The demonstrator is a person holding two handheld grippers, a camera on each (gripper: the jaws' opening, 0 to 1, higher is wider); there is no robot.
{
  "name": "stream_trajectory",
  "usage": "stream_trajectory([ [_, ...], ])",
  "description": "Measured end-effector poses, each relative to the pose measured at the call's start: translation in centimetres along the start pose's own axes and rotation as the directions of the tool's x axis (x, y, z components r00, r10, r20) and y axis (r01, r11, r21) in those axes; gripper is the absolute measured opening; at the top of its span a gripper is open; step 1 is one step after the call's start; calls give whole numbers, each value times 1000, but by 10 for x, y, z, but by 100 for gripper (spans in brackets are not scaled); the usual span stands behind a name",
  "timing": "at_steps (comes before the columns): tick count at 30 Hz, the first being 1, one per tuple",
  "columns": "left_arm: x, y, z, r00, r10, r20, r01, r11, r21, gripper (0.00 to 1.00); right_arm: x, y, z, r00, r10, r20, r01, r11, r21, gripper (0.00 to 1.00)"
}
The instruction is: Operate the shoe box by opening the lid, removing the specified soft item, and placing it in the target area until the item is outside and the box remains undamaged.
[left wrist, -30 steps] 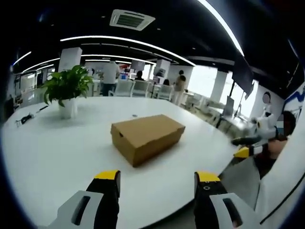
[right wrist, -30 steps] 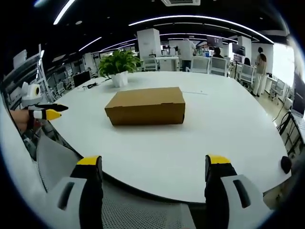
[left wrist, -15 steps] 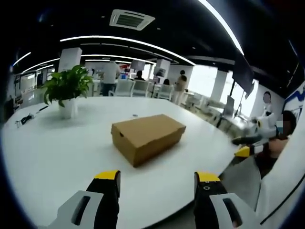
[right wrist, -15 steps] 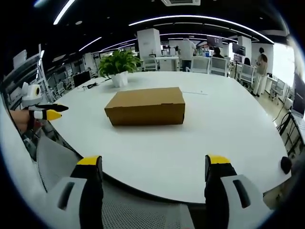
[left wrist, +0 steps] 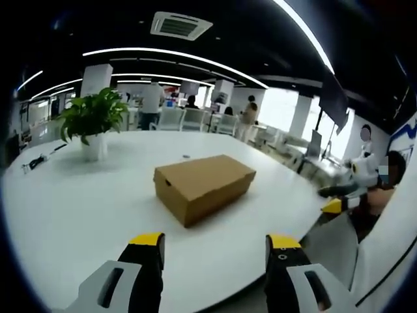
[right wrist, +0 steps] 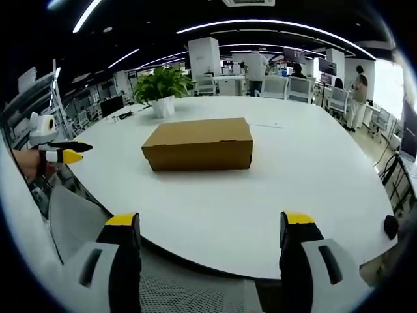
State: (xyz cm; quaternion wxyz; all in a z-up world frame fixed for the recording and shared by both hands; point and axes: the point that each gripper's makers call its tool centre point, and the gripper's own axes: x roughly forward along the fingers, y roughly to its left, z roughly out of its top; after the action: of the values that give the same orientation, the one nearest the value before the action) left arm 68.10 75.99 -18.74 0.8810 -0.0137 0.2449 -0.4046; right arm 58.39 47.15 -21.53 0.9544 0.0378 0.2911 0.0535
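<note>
A closed cardboard shoe box [left wrist: 204, 187] sits mid-frame on the white table [left wrist: 71, 208]; left gripper [left wrist: 214, 251] and right gripper [right wrist: 210, 229] hang spread. Light, crushable cardboard, probably: lift by the lid's edge.

Open office with dark ceiling, curved light strips [left wrist: 176, 53], white table [right wrist: 313, 163], potted plant [left wrist: 91, 120].

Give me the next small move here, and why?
Probably bring both tools forward over the table toward the shoe box. Its lid is shut, it sits well ahead of the left tool and right tool, and both are open and empty, near the table's edge.
</note>
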Motion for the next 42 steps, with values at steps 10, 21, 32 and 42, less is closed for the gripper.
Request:
stream_trajectory([
  [10, 8, 7, -4, 1000, -5, -12, 5, 1000, 3, 63, 6, -1, -1, 1000, 4, -15, -4, 1000, -9, 83],
  [21, 24, 14, 0, 1000, -6, -15, 6, 1000, 21, 63, 20, -9, 3, 1000, 6, -20, -6, 1000, -30, 84],
  [32, 38, 18, 0, 1000, 3, -17, -3, 1000, 19, 62, 34, -15, 10, 1000, 2, -16, -3, 999, -34, 84],
  [42, 48, 29, 0, 999, 27, -19, -28, 999, -16, 61, 49, -21, 13, 1000, 13, -19, -14, 999, -45, 84],
])
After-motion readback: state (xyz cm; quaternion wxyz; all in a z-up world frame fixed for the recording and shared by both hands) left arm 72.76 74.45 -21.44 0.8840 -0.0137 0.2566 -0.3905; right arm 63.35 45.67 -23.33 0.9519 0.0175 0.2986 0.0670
